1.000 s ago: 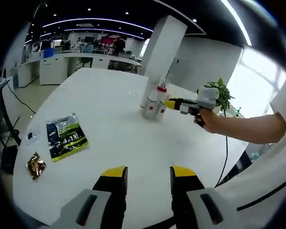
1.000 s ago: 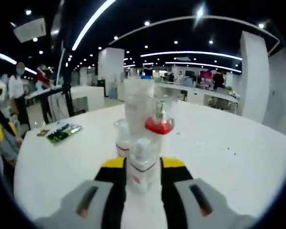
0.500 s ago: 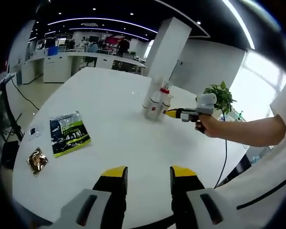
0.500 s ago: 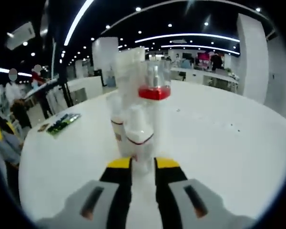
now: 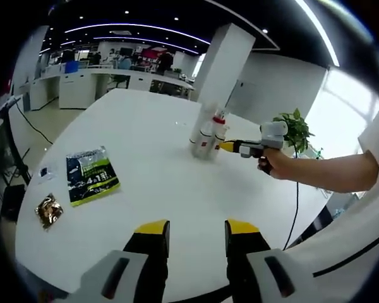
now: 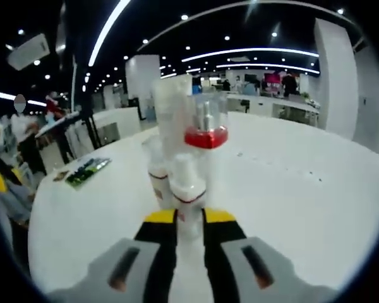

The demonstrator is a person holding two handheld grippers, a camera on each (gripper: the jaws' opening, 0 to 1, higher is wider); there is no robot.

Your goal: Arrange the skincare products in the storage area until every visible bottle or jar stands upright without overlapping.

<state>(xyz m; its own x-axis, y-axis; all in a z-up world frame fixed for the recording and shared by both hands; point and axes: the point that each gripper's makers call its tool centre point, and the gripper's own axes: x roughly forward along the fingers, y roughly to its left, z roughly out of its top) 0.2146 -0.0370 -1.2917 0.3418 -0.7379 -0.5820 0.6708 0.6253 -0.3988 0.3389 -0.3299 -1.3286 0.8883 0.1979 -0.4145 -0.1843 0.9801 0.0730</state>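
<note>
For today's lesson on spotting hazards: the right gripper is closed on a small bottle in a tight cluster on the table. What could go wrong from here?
1. The small bottle stands tight against the red-collared bottle and the tall white tube; moving it could topple them.
2. The right gripper grips it low, so it might tilt.
3. The left gripper hangs open far away, unable to steady anything.

A green packet (image 5: pixel 91 178) and small brown packet (image 5: pixel 48 211) lie on the white table (image 5: pixel 158 164).
</note>
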